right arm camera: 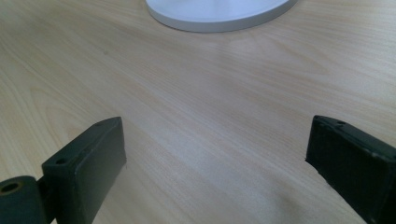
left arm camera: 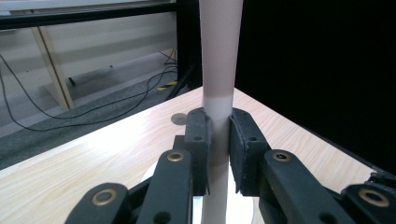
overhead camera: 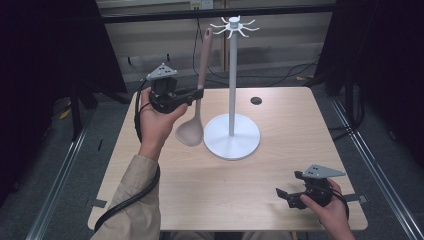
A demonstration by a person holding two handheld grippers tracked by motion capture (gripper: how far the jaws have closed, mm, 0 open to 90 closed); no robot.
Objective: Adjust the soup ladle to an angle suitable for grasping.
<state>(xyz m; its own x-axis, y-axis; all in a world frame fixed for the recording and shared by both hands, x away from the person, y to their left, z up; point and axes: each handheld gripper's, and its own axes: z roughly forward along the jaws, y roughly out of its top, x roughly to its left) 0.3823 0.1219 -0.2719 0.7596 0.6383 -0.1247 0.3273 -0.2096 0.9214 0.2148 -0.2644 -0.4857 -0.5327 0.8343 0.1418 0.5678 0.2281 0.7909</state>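
One ladle [overhead camera: 196, 107] is held upright at the left side of the table [overhead camera: 240, 185], its long axis near vertical, the bowl hanging low just beside the stand's base and the handle end pointing up toward the hooks. The left gripper [overhead camera: 198, 94] is clamped on the handle [left arm camera: 217, 116], both pads pressed against it. One white stand [overhead camera: 232, 75] is seen at the table's middle, upright. At the right, the right gripper [overhead camera: 281, 194] is held low with its jaws spread wide, nothing between them.
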